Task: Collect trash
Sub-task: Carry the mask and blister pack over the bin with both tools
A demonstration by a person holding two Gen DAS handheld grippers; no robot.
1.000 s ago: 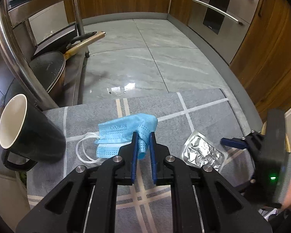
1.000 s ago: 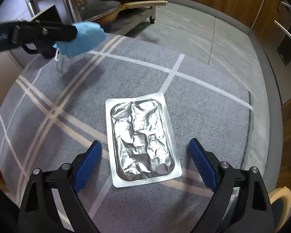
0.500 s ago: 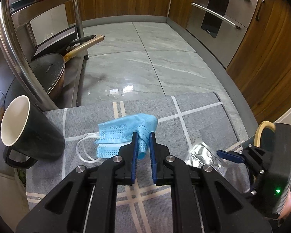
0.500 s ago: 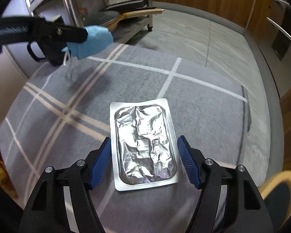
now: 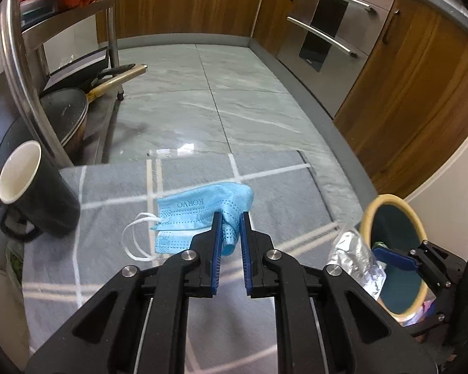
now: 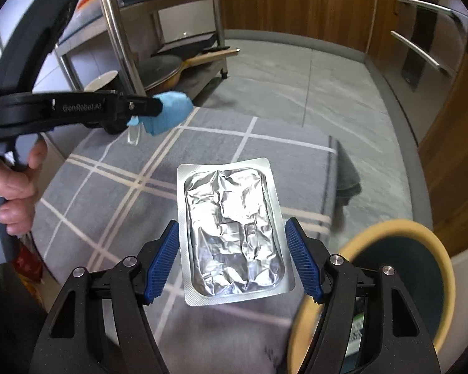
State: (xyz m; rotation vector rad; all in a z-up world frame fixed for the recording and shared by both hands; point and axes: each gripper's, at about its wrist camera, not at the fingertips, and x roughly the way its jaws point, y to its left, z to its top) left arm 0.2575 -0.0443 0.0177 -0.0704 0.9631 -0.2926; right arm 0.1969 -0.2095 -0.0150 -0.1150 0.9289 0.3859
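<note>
Crinkled foil blister pack (image 6: 232, 233), pleated mask (image 5: 199, 215)

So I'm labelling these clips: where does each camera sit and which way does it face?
Left wrist: on the left gripper, looking along its fingers at the blue face mask.
Right wrist: on the right gripper, looking down at the foil blister pack; the person's left hand shows.
Shared: mask, pack, yellow-rimmed bin, grey checked cloth.

Motion-blurred: round dark bin with a pale yellow rim (image 6: 399, 268), lower part cut off by the frame edge. Hidden behind the crumpled silver foil blister pack (image 5: 355, 255): near side of that rim.
</note>
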